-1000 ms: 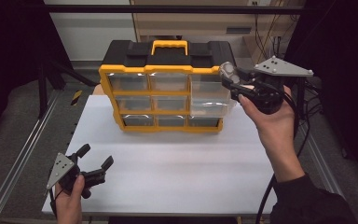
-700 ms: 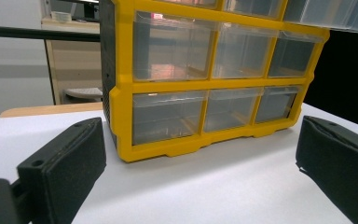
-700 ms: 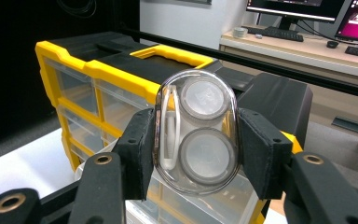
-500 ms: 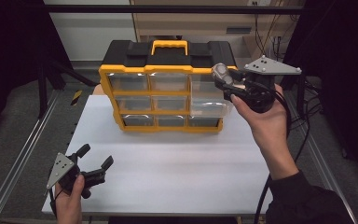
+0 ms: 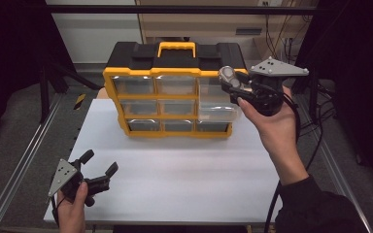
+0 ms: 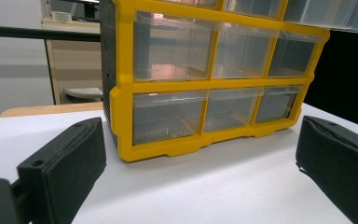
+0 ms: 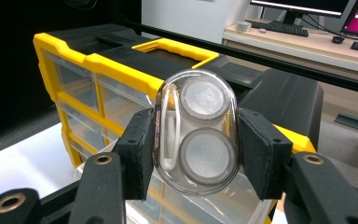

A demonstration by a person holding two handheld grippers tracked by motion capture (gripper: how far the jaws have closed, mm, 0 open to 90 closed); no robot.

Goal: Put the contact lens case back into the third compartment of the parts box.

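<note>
Right gripper view puts us right on the action: the right gripper is clamped on a clear oval case, its pads pressing both sides, two round grey discs stacked inside it. The case hangs in the air just above the yellow-and-black drawer organizer. From the high view, that same case sits at the organizer's upper right corner, and right below it one clear drawer on the right column is pulled out toward the person, well proud of the others. So this looks like the carry step, case in hand and heading for that open drawer. Down at the near left corner of the white table, the left gripper rests low with its jaws spread wide, nothing between them; the left gripper view looks straight at the organizer's front, all its drawers there empty as far as one can tell. Next move, I'd judge, calls for lowering the case down and a little toward the person, lining it over the open drawer, then easing the pads apart only once it is inside the walls.
</note>
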